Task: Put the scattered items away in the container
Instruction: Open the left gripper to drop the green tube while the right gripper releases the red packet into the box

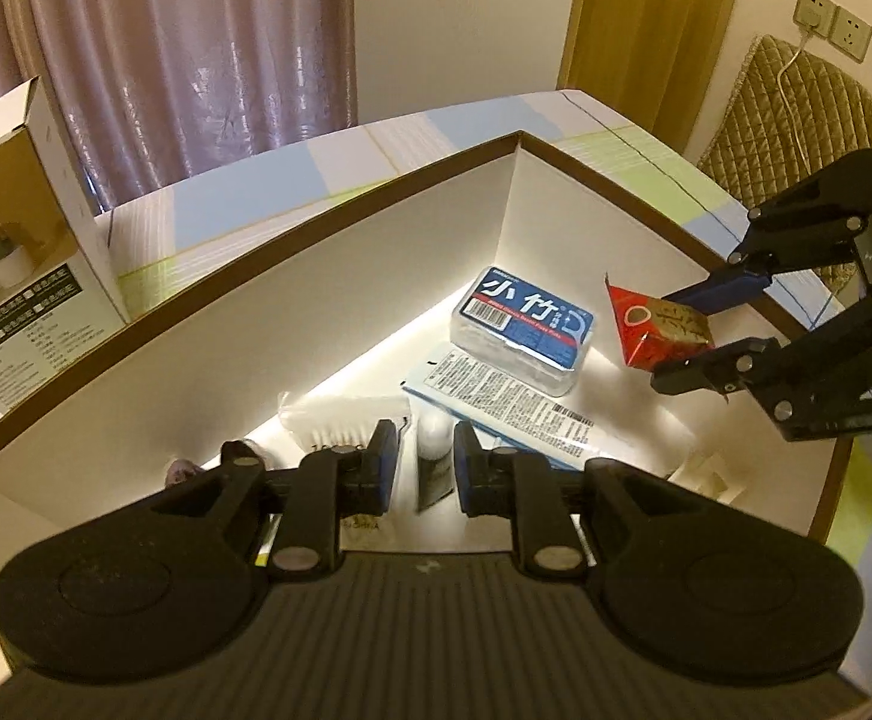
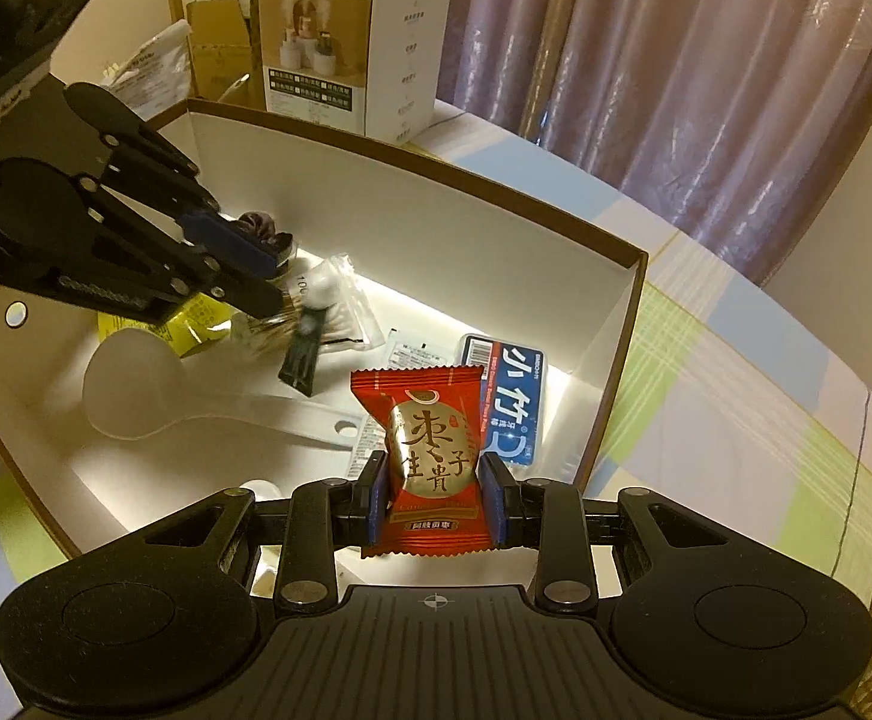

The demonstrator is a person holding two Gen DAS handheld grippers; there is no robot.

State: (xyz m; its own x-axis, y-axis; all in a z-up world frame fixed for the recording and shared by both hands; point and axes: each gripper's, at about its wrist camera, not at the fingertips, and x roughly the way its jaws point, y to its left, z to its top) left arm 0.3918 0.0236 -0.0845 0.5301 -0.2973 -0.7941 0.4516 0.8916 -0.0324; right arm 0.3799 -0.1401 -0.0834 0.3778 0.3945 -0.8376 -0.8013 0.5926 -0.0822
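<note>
From my left wrist camera, the left tool (image 1: pixel 426 462) hangs over the open container (image 1: pixel 316 276), a white box with a brown rim. Its jaws stand a little apart, and between them, just beyond the tips, I see a small tube (image 1: pixel 433 462) with a white cap and a dark body; I cannot tell whether the pads touch it. Ahead and to the right of this tool a blue-labelled floss pick box (image 1: pixel 523 324) lies on the container floor, partly over a flat printed packet (image 1: pixel 508 402). A bag of cotton swabs (image 1: pixel 340 420) lies just ahead to the left. Further right, the right tool (image 1: pixel 685 336) is clamped on a red snack packet (image 1: pixel 661 330) above the container floor.

From my right wrist camera, the right tool (image 2: pixel 434 495) grips the red snack packet (image 2: pixel 430 456) by both sides. The packet stands upright between the pads, red with a gold oval and Chinese characters. Below and beyond it lies the floss pick box (image 2: pixel 505 390), close to the container (image 2: pixel 424 204) wall on the right. Ahead to the left, a translucent white spoon (image 2: pixel 136 390) lies on the floor, and the left tool (image 2: pixel 277 273) reaches in over the tube (image 2: pixel 304 354) and cotton swabs (image 2: pixel 340 306).
</note>
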